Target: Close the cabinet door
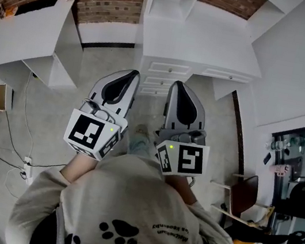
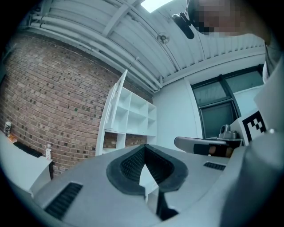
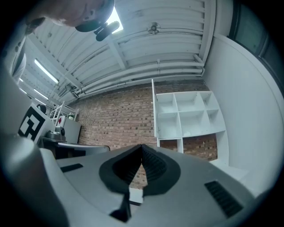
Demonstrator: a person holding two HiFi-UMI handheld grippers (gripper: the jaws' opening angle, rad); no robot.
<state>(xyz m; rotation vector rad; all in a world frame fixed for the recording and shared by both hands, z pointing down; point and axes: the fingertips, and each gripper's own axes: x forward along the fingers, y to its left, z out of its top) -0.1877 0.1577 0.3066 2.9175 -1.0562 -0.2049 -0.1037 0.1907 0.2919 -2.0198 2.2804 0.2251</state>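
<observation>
Left hand-held gripper [image 2: 144, 148] and right hand-held gripper [image 3: 141, 148] are both closed and empty. The cabinet door [image 3: 153, 111] stands open at the left edge of the shelf unit [image 3: 188, 113], well ahead. It is probably best to push near the door's free edge with closed tips, steadily, until it sits flush.

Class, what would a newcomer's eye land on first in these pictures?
Two grey claws fill the head view's centre, the left claw beside the right claw, both shut and empty. Ahead, a white cubby cabinet stands against the brick wall, its door swung open.
</observation>
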